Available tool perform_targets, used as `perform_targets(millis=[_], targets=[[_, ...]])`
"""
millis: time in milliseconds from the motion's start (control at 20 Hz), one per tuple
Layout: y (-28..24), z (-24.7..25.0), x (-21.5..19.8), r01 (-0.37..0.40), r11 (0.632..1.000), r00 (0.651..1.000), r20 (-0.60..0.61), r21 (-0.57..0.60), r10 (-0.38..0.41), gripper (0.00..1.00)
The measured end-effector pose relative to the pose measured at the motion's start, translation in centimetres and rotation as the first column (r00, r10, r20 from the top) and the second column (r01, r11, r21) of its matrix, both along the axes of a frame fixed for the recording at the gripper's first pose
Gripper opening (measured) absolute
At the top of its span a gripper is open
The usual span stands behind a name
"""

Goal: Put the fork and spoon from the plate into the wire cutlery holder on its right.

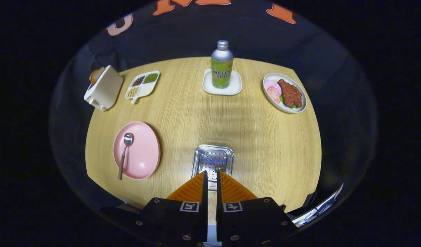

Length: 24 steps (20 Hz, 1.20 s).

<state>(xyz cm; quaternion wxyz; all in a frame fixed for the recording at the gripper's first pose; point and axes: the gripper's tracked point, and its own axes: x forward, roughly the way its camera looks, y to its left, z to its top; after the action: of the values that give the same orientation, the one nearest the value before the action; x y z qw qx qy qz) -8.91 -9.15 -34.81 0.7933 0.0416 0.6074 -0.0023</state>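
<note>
Above the cutlery holder (212,162), the gripper (212,175) grasps the fork (218,167) between nearly closed fingers, tines just beyond the tips. Risk: releasing off-centre lets the fork strike the rim and tip out. The spoon (125,151) lies on the pink plate (141,154), left of the fingers (well apart).
</note>
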Motion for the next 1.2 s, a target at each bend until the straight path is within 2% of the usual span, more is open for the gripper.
perform_targets(millis=[150, 300, 350, 450, 500, 550, 650, 750, 850, 950, 1050, 1200], targets=[[0.0, 3.7, 3.0, 0.041, 0.999, 0.978, 0.208, -0.028, -0.035, 0.12], [0.1, 8.0, 5.5, 0.07, 0.996, 0.91, 0.412, -0.051, -0.043, 0.14], [0.5, 9.3, 6.0, 0.075, 0.996, 0.884, 0.466, -0.048, -0.044, 0.21], [0.9, 12.0, 6.9, 0.096, 0.994, 0.822, 0.567, -0.054, -0.049, 0.46], [1.3, 13.3, 7.3, 0.1, 0.993, 0.789, 0.613, -0.064, -0.04, 0.53], [1.6, 14.7, 7.7, 0.102, 0.992, 0.752, 0.658, -0.073, -0.029, 0.65], [2.3, 17.0, 8.4, 0.103, 0.99, 0.684, 0.73, -0.096, 0.0, 0.79], [2.5, 19.3, 8.7, 0.145, 0.978, 0.609, 0.792, -0.151, 0.031, 0.85], [3.2, 20.6, 8.8, 0.185, 0.968, 0.553, 0.832, -0.169, 0.04, 0.87], [4.7, 21.1, 8.9, 0.198, 0.97, 0.524, 0.852, -0.143, 0.019, 0.89], [6.4, 20.9, 9.4, 0.189, 0.976, 0.512, 0.859, -0.107, -0.005, 0.9], [8.7, 21.0, 9.9, 0.181, 0.978, 0.488, 0.873, -0.102, 0.0, 0.91]])
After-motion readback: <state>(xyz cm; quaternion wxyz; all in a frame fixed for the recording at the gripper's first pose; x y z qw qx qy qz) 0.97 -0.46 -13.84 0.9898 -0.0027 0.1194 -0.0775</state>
